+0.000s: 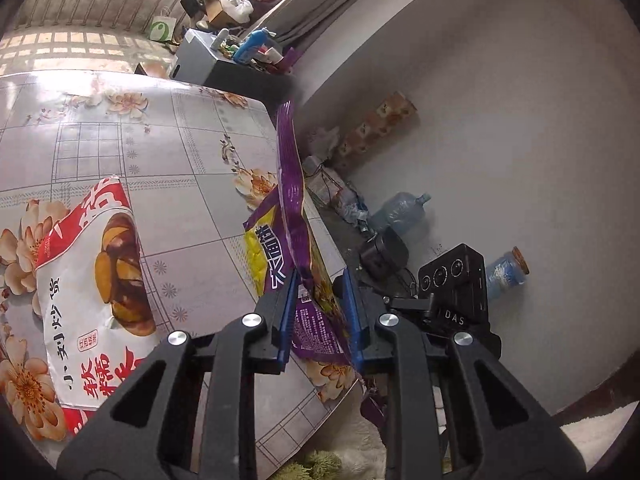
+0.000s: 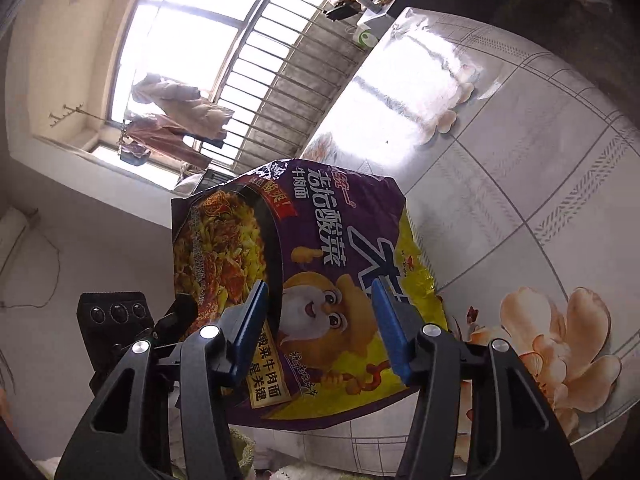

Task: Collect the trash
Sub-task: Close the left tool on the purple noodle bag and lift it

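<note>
Light source: daylight through the barred window (image 2: 192, 40), far ahead of the tongs.
Glare: white sheen on the table (image 2: 400, 92) beyond the tongs.
Shadows: soft, on the wall (image 1: 500, 120).
Distortion: fisheye bending, dark corners.
Focus: mostly sharp.

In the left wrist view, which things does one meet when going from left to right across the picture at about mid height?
Red and white snack bag lying on the flowered tablecloth → purple noodle packet standing edge-on between the left gripper fingers → clear water jug on the floor → small corked jar.
</note>
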### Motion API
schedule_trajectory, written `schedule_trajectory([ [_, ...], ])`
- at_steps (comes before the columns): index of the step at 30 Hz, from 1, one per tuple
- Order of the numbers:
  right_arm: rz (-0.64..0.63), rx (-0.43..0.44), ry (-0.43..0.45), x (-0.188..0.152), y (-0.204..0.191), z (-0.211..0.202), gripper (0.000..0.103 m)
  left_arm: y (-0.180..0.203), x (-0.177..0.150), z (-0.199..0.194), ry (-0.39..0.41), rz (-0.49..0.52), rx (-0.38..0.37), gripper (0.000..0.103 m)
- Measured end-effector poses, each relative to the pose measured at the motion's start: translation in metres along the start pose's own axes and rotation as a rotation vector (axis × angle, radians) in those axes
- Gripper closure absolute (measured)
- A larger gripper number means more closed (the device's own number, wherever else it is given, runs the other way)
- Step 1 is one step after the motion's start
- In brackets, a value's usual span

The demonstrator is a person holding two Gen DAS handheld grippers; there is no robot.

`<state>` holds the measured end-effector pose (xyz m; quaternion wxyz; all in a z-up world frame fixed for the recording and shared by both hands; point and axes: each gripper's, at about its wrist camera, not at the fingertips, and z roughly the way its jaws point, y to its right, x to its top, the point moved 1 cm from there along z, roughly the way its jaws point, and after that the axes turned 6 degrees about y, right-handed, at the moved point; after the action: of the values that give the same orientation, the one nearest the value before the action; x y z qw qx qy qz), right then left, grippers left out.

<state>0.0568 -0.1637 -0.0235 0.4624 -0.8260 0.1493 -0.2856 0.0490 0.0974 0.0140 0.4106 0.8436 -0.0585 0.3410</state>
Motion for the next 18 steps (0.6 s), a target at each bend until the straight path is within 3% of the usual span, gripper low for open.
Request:
schedule_trajectory([
  [7, 0.083, -0.011, 0.072, 0.008, 0.034, -0.036, 0.05, 0.021, -0.017, 0.06, -0.102, 0.06, 0.05, 0.083],
  [18, 0.058, -0.158, 0.135, 0.021, 0.06, -0.049, 0.05, 0.006, -0.046, 0.125, -0.206, 0.067, 0.167, 0.086],
])
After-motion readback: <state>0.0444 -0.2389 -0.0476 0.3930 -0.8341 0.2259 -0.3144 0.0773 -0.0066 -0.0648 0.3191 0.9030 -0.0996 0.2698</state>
